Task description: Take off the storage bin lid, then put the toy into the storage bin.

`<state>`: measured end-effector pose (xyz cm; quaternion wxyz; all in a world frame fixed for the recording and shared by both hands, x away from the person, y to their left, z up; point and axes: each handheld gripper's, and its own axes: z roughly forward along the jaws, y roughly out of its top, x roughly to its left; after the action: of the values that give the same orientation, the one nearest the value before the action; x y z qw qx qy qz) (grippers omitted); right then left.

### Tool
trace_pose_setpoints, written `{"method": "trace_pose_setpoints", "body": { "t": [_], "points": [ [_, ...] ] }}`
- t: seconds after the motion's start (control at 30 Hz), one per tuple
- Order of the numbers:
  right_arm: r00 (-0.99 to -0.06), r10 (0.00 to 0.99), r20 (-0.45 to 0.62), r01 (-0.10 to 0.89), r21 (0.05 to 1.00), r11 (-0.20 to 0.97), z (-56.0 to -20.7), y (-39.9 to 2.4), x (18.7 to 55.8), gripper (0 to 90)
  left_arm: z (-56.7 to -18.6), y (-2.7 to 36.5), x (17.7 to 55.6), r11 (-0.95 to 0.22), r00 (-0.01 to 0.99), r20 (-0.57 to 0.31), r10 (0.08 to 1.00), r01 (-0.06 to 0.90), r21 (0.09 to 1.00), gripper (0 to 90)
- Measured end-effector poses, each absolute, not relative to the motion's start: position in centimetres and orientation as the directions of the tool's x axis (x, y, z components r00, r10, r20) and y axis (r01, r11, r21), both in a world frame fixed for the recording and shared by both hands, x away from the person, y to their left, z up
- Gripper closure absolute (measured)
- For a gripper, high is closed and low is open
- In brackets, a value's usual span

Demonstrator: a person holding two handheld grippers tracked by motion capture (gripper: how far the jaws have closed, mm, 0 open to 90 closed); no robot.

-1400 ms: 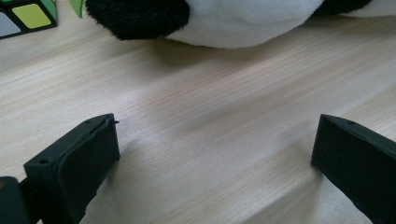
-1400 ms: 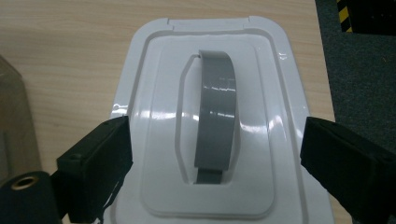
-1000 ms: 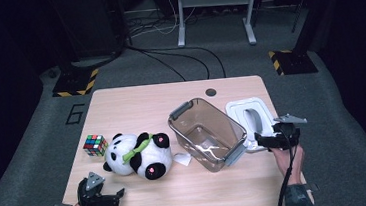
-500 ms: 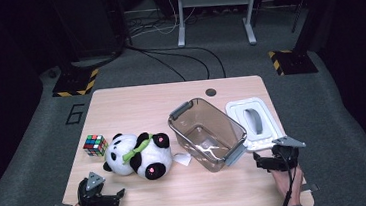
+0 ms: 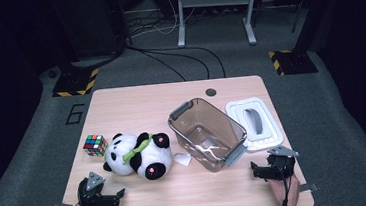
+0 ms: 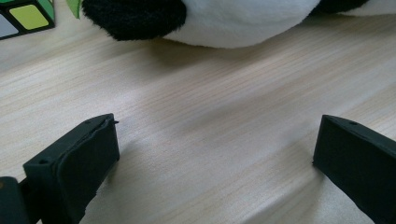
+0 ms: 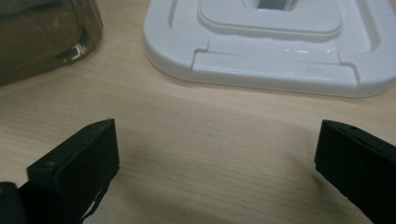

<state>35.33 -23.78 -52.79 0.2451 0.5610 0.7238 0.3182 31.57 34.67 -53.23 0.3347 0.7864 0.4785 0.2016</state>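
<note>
A panda plush with a green bow lies on its side on the wooden table, left of middle. A colourful puzzle cube sits just left of it. A clear plastic bin with grey handles stands right of middle, and its white lid lies flat beside it. My left gripper rests open near the front left edge, below the panda. My right gripper rests open near the front right edge, below the lid. In the left gripper view the panda and the cube lie ahead of the jaws.
A small white tag lies between the panda and the bin. In the right gripper view the lid and a corner of the bin lie just beyond the open jaws. Dark floor, cables and stands surround the table.
My right gripper has drawn back from beside the lid and bin toward the table's front edge and come down low. The left gripper has stayed put.
</note>
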Motion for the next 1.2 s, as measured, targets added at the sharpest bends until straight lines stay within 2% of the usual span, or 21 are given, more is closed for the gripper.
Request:
{"method": "trace_pose_setpoints", "body": {
  "t": [0.57,0.7,0.87,1.2],
  "points": [
    [-0.256,0.967,-0.003,0.672,0.718,0.18,-53.0,-23.6,35.5,0.0,-53.2,34.8,31.5,-0.314,0.463,-0.008,0.886,0.614,0.724,0.0],
    [-0.254,0.967,0.003,0.673,0.719,0.175,-53.0,-23.6,35.6,0.0,-52.9,35.3,31.2,-0.259,0.452,-0.07,0.889,0.622,0.739,0.1],
    [-0.254,0.967,0.002,0.673,0.719,0.175,-53.0,-23.6,35.6,0.0,-51.0,35.3,30.6,-0.21,0.447,-0.118,0.887,0.617,0.758,0.3],
    [-0.257,0.966,-0.002,0.672,0.718,0.18,-53.0,-23.6,35.5,0.0,-46.3,34.5,31.0,-0.237,0.47,-0.095,0.877,0.596,0.767,0.4]
  ]
}}
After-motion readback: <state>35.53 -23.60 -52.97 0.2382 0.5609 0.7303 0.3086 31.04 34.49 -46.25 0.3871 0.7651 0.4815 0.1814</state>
